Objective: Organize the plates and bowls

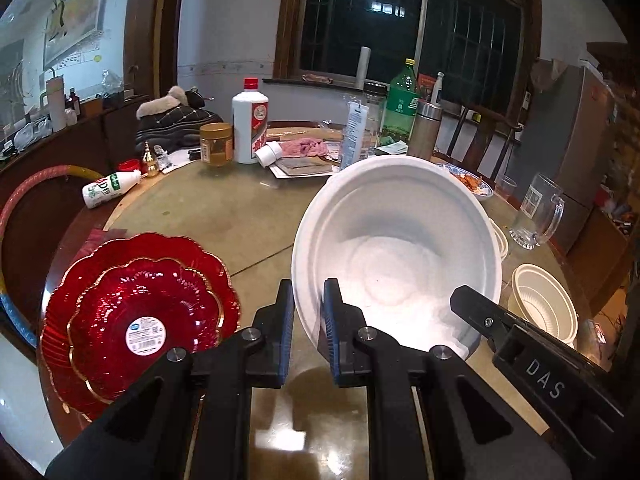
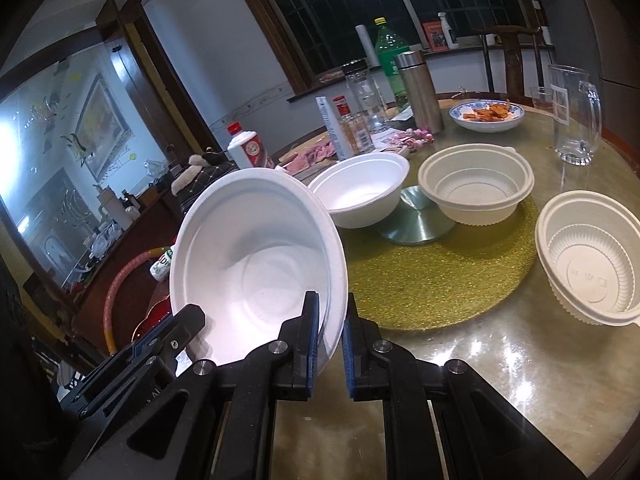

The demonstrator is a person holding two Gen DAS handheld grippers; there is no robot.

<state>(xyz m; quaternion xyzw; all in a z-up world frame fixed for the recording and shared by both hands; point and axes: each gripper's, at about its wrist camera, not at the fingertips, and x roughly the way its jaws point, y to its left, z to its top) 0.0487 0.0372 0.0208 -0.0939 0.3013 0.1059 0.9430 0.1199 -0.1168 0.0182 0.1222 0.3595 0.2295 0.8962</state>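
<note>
Above the round table, both grippers are pinching the rim of one white foam bowl, which is hanging tilted and clear of the tabletop. The left gripper is pressing its pads on the rim's left side, and the right gripper is clamping the right side, each set of jaws nearly closed on the thin wall. This bowl is looking very light and soft, so it is likely denting or cracking under a hard squeeze; the rolled rim is probably the stiffest place to hold. Another foam bowl and two ribbed plastic bowls are sitting beyond, while the stacked red glass plates are looking heavier, slicker and breakable.
</note>
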